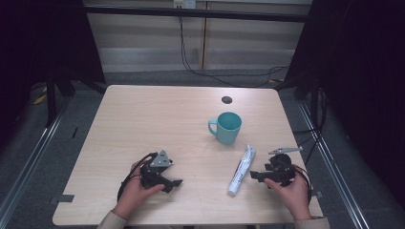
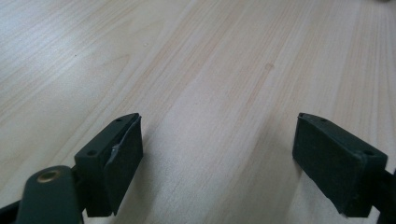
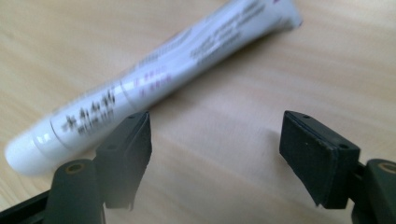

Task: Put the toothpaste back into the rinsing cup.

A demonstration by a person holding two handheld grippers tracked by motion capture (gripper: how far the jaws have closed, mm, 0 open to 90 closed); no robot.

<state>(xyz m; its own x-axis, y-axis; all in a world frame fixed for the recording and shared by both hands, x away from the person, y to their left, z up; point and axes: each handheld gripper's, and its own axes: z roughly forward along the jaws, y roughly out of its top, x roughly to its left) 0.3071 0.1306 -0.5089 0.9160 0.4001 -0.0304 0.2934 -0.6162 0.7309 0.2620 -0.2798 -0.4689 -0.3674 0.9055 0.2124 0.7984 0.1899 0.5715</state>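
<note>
Two things lie on the table (image 1: 143, 114): mug (image 1: 227, 127) and, nearer, tube (image 1: 241, 170). Right hand-held gripper (image 1: 254, 175) gapes beside the tube, probably lining up a grab; left hand-held gripper (image 1: 176, 183) rests open, empty.

White tube (image 3: 154, 79) with dark lettering, small purple marks and a plain white cap; teal mug (image 1: 227, 127), same shade inside and out. Pale wood-grain table (image 1: 143, 119) with one dark round spot (image 1: 227, 99). Black grippers (image 1: 167, 181) (image 1: 255, 175), grey plates on top.
</note>
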